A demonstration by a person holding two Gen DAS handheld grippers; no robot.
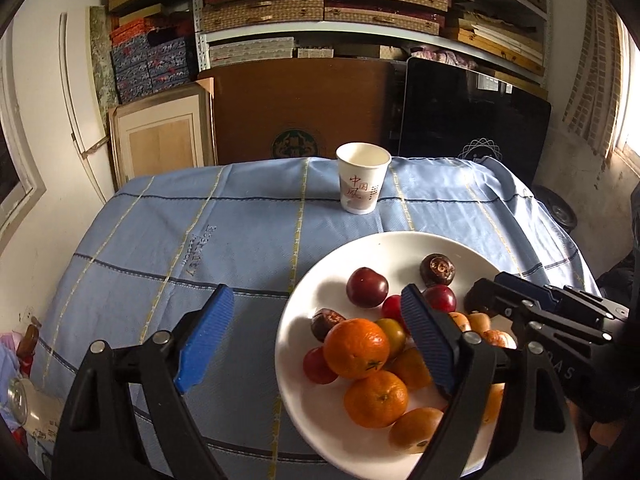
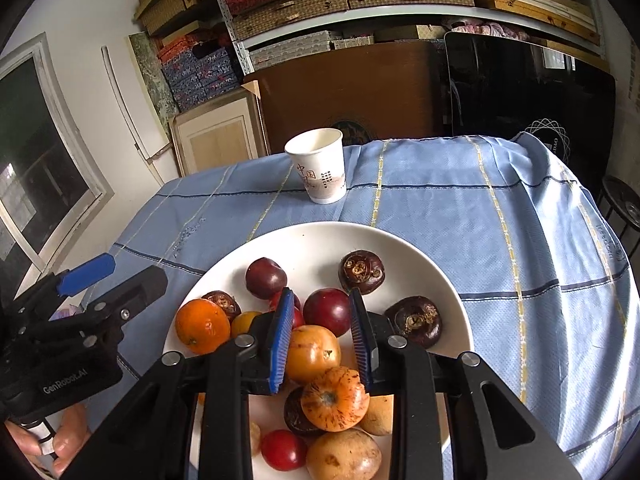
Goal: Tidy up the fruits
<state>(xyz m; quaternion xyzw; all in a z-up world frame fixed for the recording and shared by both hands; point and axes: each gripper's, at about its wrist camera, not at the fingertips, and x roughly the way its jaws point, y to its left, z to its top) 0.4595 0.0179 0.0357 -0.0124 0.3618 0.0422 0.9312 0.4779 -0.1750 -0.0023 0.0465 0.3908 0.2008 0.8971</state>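
Observation:
A white plate [image 1: 320, 280] [image 2: 400, 240] on the blue cloth holds several fruits: mandarins [image 1: 356, 348] [image 2: 202, 326], dark red plums [image 1: 366, 286] [image 2: 326, 312], brown water chestnuts [image 1: 438, 269] [image 2: 361, 266], cherry tomatoes [image 2: 283, 449] and yellow-orange fruits [image 2: 314, 354]. My left gripper [image 1: 320, 336] is open and empty, its right finger over the plate's left side. My right gripper [image 2: 322, 342] hovers over the fruit pile, open, jaws on either side of a yellow-orange fruit, not clearly touching it. The right gripper also shows in the left wrist view [image 1: 492, 296].
A white paper cup [image 1: 362, 178] [image 2: 318, 170] stands upright on the blue checked tablecloth [image 1: 180, 240] behind the plate. Beyond the table stand a brown board, a black panel [image 1: 472, 120] and shelves of boxes. The table's edge drops off at left and right.

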